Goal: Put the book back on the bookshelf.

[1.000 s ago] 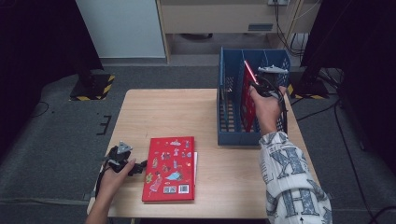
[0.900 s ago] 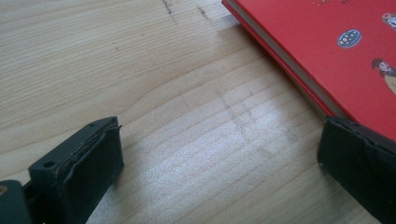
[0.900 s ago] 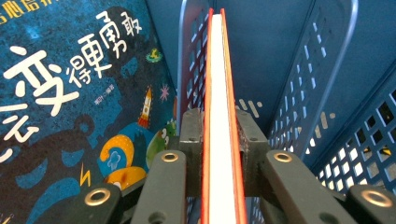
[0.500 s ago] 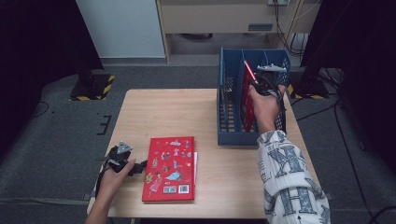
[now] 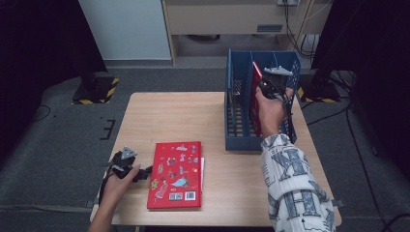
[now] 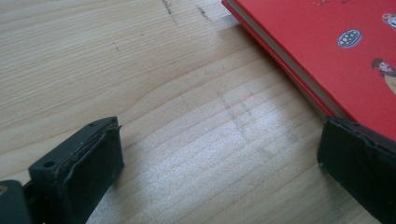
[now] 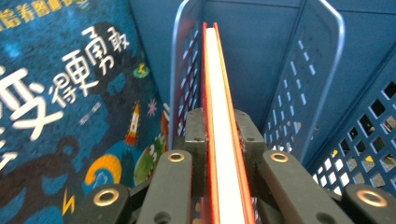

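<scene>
Your widest free room is the bare back-left stretch of the desk (image 5: 169, 116), running from the far edge down to the flat red book (image 5: 176, 175); nothing stands there. That book blocks the front middle, and your left gripper (image 5: 138, 174) sits just beside its left edge with bare wood between its spread jaws. On the right, the blue file rack (image 5: 232, 121) walls off the back corner. Inside it, perforated dividers (image 7: 303, 79) leave only narrow slots. Your right gripper (image 7: 223, 154) is clamped on an upright red book (image 7: 219, 93) in one slot, a divider close on either side, and a blue-covered book (image 7: 70, 93) fills the next compartment.
</scene>
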Demonstrator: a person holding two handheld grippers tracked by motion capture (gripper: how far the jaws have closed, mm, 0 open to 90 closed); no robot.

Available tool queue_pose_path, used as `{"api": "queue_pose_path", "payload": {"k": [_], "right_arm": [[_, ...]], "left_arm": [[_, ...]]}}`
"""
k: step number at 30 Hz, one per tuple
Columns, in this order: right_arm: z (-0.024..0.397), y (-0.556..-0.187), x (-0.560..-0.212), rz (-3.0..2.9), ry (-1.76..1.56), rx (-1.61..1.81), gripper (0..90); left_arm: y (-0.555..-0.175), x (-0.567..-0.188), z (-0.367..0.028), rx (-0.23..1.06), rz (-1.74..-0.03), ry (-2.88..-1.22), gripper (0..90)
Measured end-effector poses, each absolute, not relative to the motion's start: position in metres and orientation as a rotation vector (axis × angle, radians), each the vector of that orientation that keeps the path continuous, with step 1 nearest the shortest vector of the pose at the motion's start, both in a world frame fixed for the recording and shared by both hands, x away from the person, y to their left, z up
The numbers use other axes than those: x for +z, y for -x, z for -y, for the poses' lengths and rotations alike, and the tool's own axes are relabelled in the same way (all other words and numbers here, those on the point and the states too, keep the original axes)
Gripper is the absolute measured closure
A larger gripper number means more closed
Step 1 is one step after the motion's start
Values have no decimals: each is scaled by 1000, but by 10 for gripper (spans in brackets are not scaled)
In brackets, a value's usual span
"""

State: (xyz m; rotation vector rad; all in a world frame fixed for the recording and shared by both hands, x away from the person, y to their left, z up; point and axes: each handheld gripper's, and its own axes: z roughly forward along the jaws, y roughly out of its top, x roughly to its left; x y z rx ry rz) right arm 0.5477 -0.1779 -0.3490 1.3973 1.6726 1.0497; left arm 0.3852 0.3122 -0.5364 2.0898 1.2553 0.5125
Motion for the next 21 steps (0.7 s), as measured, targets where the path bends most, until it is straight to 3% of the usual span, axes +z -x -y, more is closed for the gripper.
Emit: {"api": "queue_pose_path", "payload": {"k": [21], "right_arm": [[169, -556, -353, -1631, -1405, 1040, 782]], "left_arm": [[-385, -536, -312, 512, -1255, -2090, 0]]}}
